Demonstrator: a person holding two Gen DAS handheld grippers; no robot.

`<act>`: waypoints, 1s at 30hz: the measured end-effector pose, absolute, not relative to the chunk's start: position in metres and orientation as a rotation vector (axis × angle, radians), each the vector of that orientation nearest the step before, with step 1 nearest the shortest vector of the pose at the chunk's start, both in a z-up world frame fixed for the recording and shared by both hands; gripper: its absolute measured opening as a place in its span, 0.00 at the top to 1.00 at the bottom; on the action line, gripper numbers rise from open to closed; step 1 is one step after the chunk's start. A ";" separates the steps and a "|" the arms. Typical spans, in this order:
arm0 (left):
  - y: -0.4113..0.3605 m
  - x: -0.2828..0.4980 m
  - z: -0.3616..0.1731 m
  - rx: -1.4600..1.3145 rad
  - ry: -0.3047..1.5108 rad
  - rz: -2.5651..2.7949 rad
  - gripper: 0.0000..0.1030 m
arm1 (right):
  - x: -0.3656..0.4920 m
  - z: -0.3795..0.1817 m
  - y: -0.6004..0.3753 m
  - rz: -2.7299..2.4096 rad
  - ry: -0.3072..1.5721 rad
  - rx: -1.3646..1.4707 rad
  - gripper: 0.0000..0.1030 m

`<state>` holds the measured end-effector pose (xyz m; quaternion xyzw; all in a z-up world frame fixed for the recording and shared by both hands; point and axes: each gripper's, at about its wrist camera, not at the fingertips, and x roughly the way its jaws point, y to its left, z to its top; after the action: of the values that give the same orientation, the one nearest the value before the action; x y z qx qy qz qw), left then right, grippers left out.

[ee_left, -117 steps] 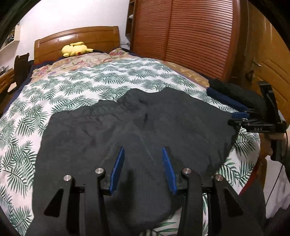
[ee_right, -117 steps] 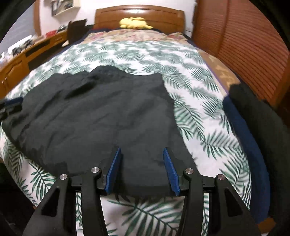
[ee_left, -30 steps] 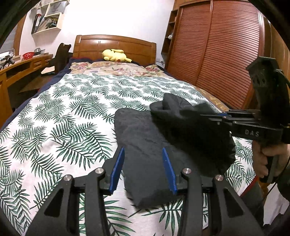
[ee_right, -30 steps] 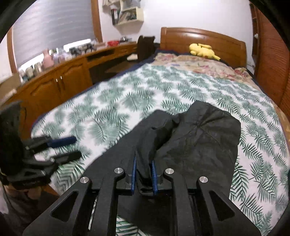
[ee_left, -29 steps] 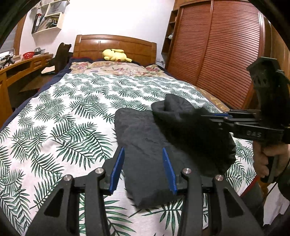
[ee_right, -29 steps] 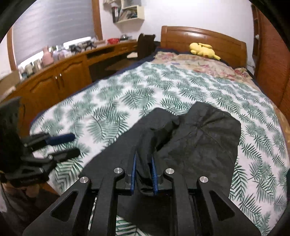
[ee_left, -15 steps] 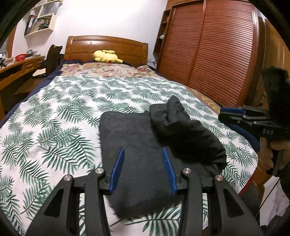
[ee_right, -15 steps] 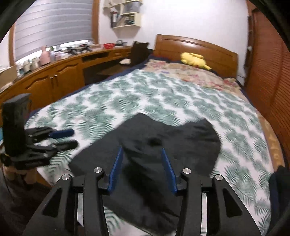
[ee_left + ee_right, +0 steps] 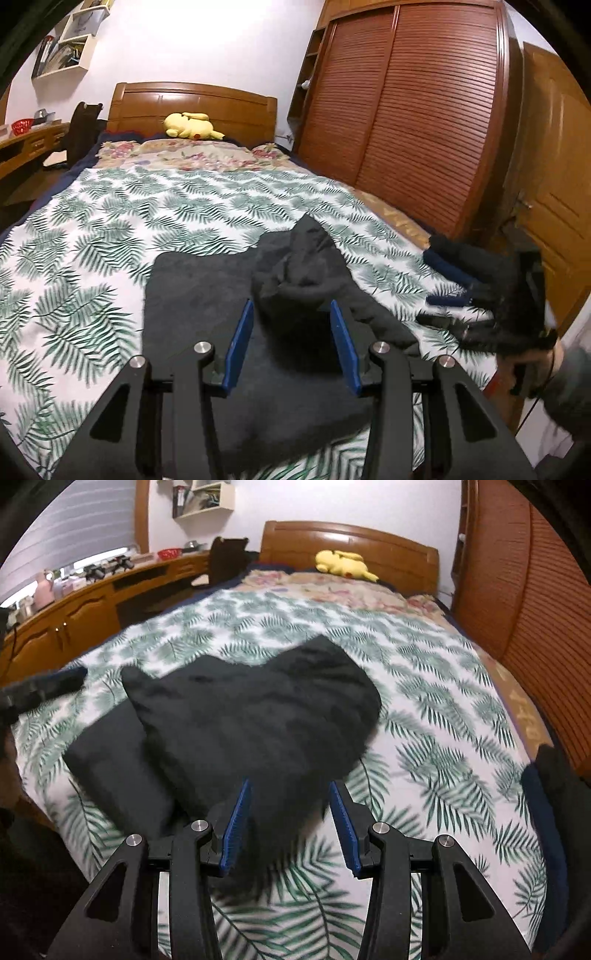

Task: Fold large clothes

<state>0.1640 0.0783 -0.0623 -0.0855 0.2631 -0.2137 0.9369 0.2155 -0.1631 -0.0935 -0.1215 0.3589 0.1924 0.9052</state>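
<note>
A dark grey garment (image 9: 207,295) lies folded over on the leaf-print bed cover, with a bunched flap on its right half. It also shows in the right wrist view (image 9: 258,716). My left gripper (image 9: 291,347) is open and empty above the garment's near edge. My right gripper (image 9: 290,827) is open and empty over the garment's near corner. In the left wrist view the right gripper (image 9: 443,310) appears blurred at the bed's right edge. In the right wrist view the left gripper (image 9: 40,688) shows blurred at the far left.
A stack of dark folded clothes (image 9: 465,258) sits at the bed's right edge, also seen in the right wrist view (image 9: 554,794). A yellow plush toy (image 9: 190,125) lies by the headboard. A wooden wardrobe (image 9: 399,103) stands right, a desk (image 9: 92,605) left.
My right gripper let go of the garment flap, opened and pulled back to the right. The flap now lies bunched on the garment. My left gripper stayed open and shifted slightly.
</note>
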 end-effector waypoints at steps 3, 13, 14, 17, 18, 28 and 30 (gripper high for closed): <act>0.070 0.171 -0.063 -0.168 0.548 -0.440 0.59 | 0.213 -0.107 -0.173 0.388 0.765 -0.247 0.56; 0.050 0.192 -0.078 -0.136 0.608 -0.425 0.59 | 0.213 -0.138 -0.196 0.366 0.841 -0.182 0.54; 0.048 0.193 -0.078 -0.133 0.608 -0.425 0.59 | 0.213 -0.139 -0.197 0.365 0.845 -0.180 0.54; 0.047 0.194 -0.079 -0.135 0.607 -0.427 0.59 | 0.212 -0.142 -0.197 0.364 0.847 -0.184 0.54; 0.047 0.194 -0.079 -0.138 0.607 -0.428 0.59 | 0.211 -0.141 -0.196 0.364 0.847 -0.185 0.54; 0.041 0.201 -0.085 -0.127 0.585 -0.427 0.61 | 0.209 -0.154 -0.196 0.356 0.873 -0.188 0.53; 0.037 0.198 -0.084 -0.099 0.566 -0.430 0.85 | 0.208 -0.156 -0.197 0.355 0.878 -0.185 0.53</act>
<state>0.1985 0.0371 -0.0840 -0.0485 0.2768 -0.2107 0.9363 0.2083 -0.1970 -0.1558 -0.0887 0.4221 0.1709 0.8859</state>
